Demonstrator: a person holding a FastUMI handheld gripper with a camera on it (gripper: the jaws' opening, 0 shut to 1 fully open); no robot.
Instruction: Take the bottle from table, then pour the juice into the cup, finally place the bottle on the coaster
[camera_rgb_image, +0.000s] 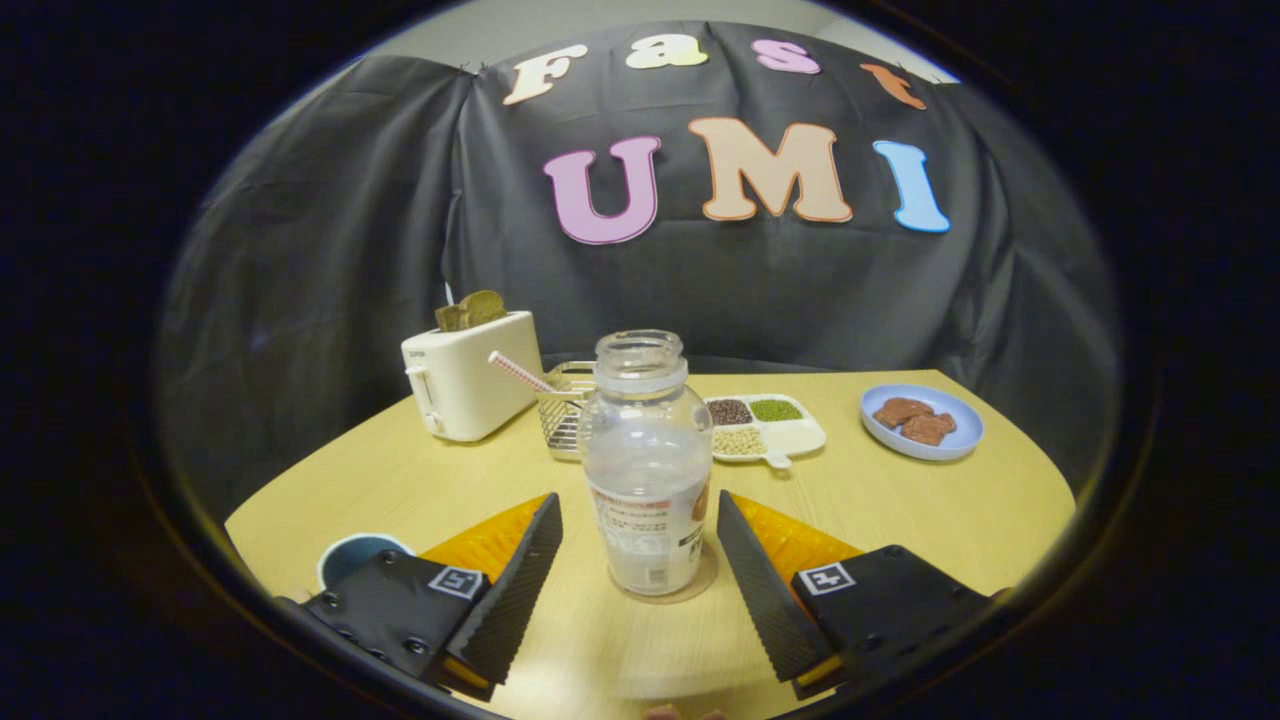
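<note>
Cup (352, 556) sits just left of the left finger, half hidden behind it. Gripper (640, 560) stands wide apart, touching nothing. Dead centre between the fingers, the bottle (648, 470) stands upright on the table (900, 510), uncapped, long axis vertical, a clear gap either side. I can't make out a coaster.

Cup (358, 556) half hidden behind tool (640, 560).
</note>
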